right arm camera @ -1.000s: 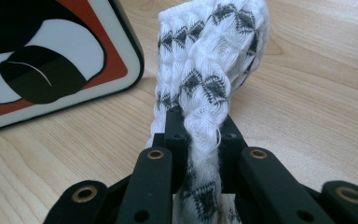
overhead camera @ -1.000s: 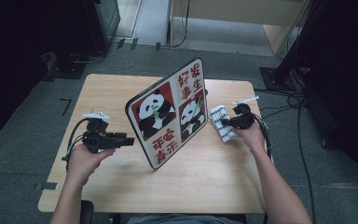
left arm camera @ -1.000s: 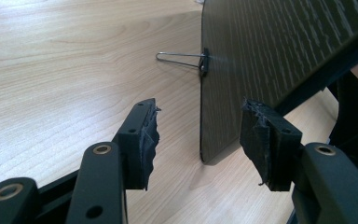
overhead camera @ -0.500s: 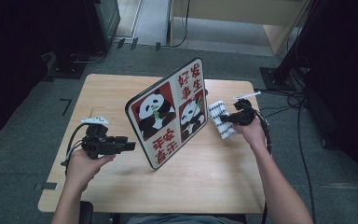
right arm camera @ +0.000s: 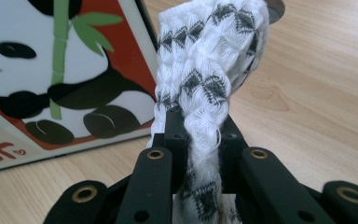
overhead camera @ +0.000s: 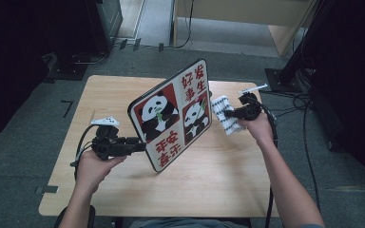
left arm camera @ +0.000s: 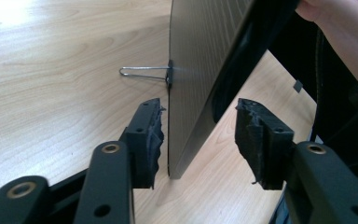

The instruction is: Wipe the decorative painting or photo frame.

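Note:
A picture board [overhead camera: 171, 114] with two pandas and red characters stands tilted near the middle of the wooden table [overhead camera: 228, 175]. My left gripper [overhead camera: 140, 145] is at the board's lower left edge. In the left gripper view the gripper [left arm camera: 198, 135] straddles the thin edge of the board [left arm camera: 200, 70]; its jaws have just been closing, and the pads do not press on it. A wire stand [left arm camera: 142, 72] sticks out from the board's back. My right gripper [overhead camera: 225, 114] is shut on a white cloth with a black pattern [overhead camera: 229, 124], [right arm camera: 205, 60], held beside the board's right edge [right arm camera: 65, 70].
Grey carpet surrounds the table. A black stand base [overhead camera: 285, 78] and cables [overhead camera: 313, 118] lie on the floor to the right. A dark cabinet [overhead camera: 102, 19] is at the back left. The person's forearms [overhead camera: 285, 180] come in over the near table edge.
The right gripper has risen a little with the cloth. The left gripper's jaws have narrowed around the board's edge. The board has not moved.

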Demonstrator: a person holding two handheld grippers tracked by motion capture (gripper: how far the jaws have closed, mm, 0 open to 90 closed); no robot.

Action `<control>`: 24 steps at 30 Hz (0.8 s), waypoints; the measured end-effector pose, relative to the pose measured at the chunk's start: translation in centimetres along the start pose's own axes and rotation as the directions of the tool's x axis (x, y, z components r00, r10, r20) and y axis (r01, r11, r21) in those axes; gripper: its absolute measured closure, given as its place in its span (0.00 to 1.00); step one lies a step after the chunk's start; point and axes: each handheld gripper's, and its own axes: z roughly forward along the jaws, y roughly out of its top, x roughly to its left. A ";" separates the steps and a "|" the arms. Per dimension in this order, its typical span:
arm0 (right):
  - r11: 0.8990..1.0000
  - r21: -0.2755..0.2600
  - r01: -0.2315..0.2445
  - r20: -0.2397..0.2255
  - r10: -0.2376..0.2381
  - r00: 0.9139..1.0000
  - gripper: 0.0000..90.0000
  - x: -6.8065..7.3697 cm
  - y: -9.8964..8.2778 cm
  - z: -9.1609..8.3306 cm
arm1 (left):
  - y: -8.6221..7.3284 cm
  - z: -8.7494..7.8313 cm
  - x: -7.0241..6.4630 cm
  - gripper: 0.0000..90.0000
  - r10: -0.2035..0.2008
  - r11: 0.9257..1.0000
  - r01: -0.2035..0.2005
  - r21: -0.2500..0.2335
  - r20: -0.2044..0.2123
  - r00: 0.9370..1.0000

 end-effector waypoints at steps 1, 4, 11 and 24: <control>1.000 -0.003 0.003 0.002 -0.003 1.000 0.90 0.0 0.2 -0.1 | 0.1 0.1 0.0 0.59 -0.002 1.000 0.002 -0.004 -0.002 1.000; 1.000 -0.009 0.003 -0.001 -0.003 1.000 0.90 0.1 0.9 -0.5 | 0.3 0.2 0.0 0.62 0.004 1.000 -0.004 -0.009 0.001 1.000; 1.000 -0.017 0.023 0.005 -0.023 1.000 0.90 0.8 2.7 -1.3 | 1.0 0.5 0.0 0.67 -0.002 1.000 0.002 -0.017 0.009 1.000; 0.998 -0.043 0.045 0.006 -0.045 0.999 0.90 1.7 5.9 -2.7 | 1.4 1.1 0.3 0.71 -0.001 1.000 0.001 -0.018 0.010 1.000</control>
